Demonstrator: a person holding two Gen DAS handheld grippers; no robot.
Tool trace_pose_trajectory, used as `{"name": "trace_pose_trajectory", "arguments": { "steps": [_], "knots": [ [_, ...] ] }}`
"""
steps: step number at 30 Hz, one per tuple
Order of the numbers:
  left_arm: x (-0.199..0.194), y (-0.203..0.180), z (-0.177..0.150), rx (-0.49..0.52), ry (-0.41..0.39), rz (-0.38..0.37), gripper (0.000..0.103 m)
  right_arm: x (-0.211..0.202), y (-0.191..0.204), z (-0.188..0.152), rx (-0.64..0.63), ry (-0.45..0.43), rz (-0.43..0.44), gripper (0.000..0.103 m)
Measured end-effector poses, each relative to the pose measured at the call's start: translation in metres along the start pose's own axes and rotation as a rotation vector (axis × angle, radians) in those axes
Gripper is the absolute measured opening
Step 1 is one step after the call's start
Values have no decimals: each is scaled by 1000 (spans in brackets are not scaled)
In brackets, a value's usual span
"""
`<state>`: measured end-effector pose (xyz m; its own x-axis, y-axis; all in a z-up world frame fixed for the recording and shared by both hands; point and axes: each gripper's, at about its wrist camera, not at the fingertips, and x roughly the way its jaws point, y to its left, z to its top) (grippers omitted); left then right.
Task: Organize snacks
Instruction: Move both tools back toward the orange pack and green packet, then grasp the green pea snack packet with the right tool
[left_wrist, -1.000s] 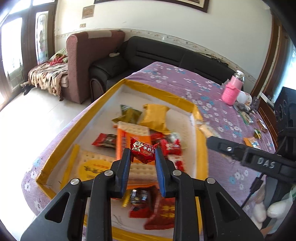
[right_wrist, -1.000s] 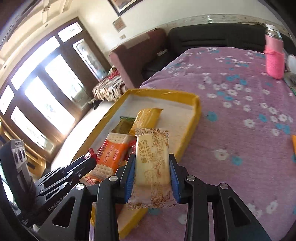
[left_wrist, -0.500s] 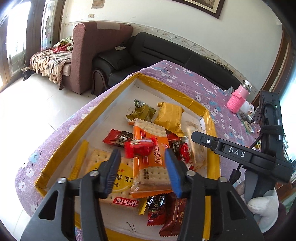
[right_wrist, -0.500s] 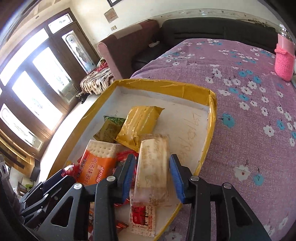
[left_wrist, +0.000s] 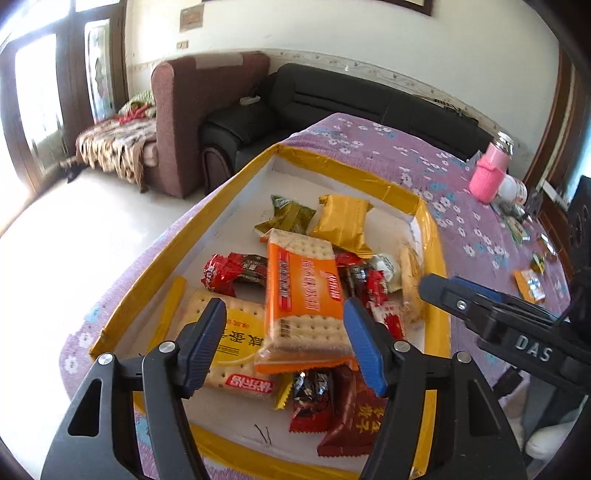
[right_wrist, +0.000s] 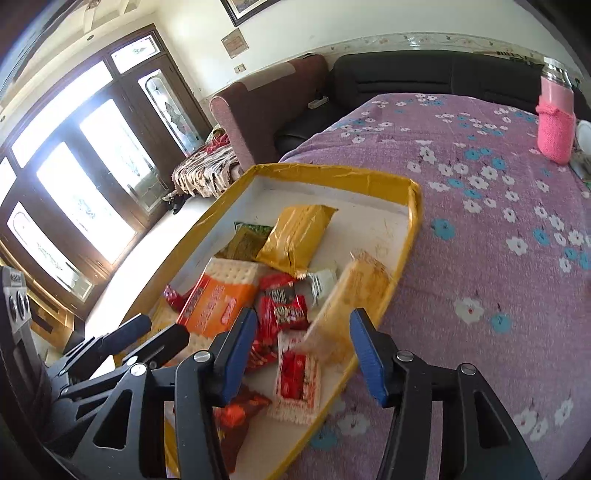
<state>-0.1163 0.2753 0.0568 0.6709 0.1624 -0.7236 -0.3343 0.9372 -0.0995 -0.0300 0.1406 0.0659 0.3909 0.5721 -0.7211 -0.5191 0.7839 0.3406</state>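
Observation:
A shallow white tray with a yellow taped rim (left_wrist: 428, 229) sits on the purple flowered tablecloth and holds several snack packets. An orange cracker pack (left_wrist: 303, 291) lies in the middle on top of the others. My left gripper (left_wrist: 284, 339) hovers open and empty above it. My right gripper (right_wrist: 303, 350) is open above the tray's right edge (right_wrist: 410, 236). A pale biscuit pack (right_wrist: 351, 295), blurred, lies just ahead of its fingers against that edge. It also shows in the left wrist view (left_wrist: 410, 280).
A pink flask (left_wrist: 489, 173) stands at the far right of the table, and it also shows in the right wrist view (right_wrist: 556, 118). Small loose packets (left_wrist: 530, 284) lie on the cloth to the right. Sofas stand behind the table.
Both grippers have opened. The small red candy has left my left gripper and the pale biscuit pack has dropped from my right gripper into the tray.

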Motion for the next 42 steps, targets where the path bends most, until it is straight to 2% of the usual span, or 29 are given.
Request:
{"name": "trace_pose_trajectory", "arguments": {
  "steps": [2, 5, 10, 13, 17, 20, 23, 26, 30, 33, 34, 35, 37, 40, 41, 42],
  "knots": [
    [-7, -6, 0, 24, -16, -8, 66, -12, -12, -7, 16, -16, -3, 56],
    [-17, -22, 0, 51, -22, -66, 68, -39, -43, -19, 69, -50, -37, 60],
    [-27, -51, -7, 78, 6, -263, 72, -84, -111, -40, 194, -98, -110, 60],
    [-25, -74, -12, 104, 43, -363, 71, -122, -174, -49, 308, -159, -219, 60],
    [-24, -96, -17, 133, 65, -412, 71, -156, -258, -50, 487, -233, -350, 63],
    [-21, -107, -19, 146, 89, -433, 71, -156, -302, -35, 540, -239, -386, 63],
    [-22, -112, -20, 146, 102, -438, 71, -139, -322, -14, 529, -219, -407, 63],
    [-23, -112, -22, 145, 100, -433, 71, -111, -330, 5, 481, -151, -428, 62],
    [-22, -116, -22, 150, 95, -434, 71, -75, -298, 12, 322, -49, -382, 58],
    [-19, -125, -23, 169, 100, -449, 71, -57, -248, 5, 138, 37, -225, 57],
    [-19, -127, -24, 179, 102, -455, 71, -54, -232, 1, 85, 79, -134, 54],
    [-20, -130, -25, 191, 99, -458, 71, -57, -225, -1, 60, 89, -81, 49],
    [-21, -134, -26, 209, 91, -468, 71, -75, -227, -1, 60, 44, -81, 50],
    [-18, -137, -26, 203, 102, -486, 71, -120, -284, 6, 276, -124, -247, 58],
    [-15, -139, -26, 200, 112, -495, 71, -133, -307, 6, 363, -182, -311, 65],
    [-14, -140, -27, 200, 120, -500, 71, -145, -334, 5, 460, -230, -349, 67]
  ]
}}
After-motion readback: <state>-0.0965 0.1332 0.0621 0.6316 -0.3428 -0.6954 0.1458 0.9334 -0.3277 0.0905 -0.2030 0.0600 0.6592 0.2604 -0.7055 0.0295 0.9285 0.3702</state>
